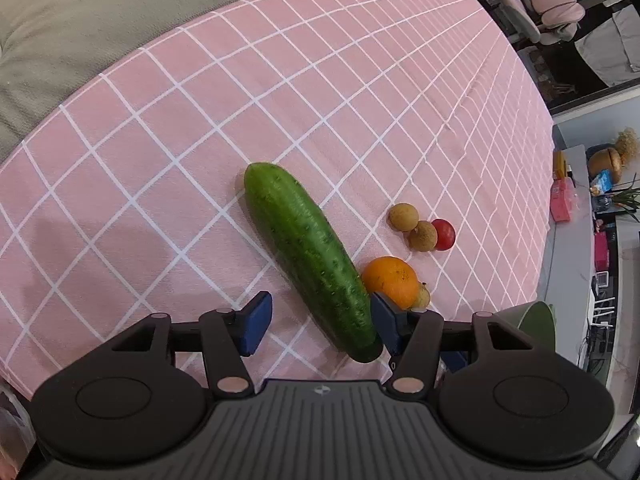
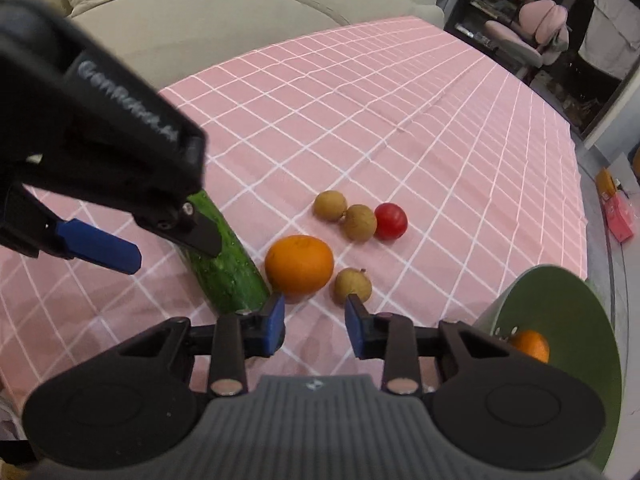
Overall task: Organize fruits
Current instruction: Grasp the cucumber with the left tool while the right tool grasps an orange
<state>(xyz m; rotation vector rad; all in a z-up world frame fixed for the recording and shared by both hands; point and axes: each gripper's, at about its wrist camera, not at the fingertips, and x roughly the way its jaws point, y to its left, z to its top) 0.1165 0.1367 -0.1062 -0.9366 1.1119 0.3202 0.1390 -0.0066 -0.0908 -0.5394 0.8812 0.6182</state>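
A long green cucumber (image 1: 304, 248) lies on the pink checked tablecloth (image 1: 280, 80). My left gripper (image 1: 320, 328) is open around its near end: the right pad touches the cucumber and a gap shows at the left pad. To its right lie an orange (image 1: 390, 280), three brown longans (image 1: 403, 217) and a red tomato (image 1: 446, 234). In the right wrist view my right gripper (image 2: 315, 308) stands narrowly open over bare cloth. The orange (image 2: 299, 264) sits just past its left fingertip and a longan (image 2: 353, 284) just past its right. The left gripper (image 2: 176, 254) straddles the cucumber (image 2: 232, 280).
A green bowl (image 2: 560, 312) stands at the table's right edge with another orange (image 2: 530, 344) inside. A beige sofa (image 2: 200, 8) runs behind the table. A pink chair (image 2: 532, 36) and cluttered shelves are at the far right.
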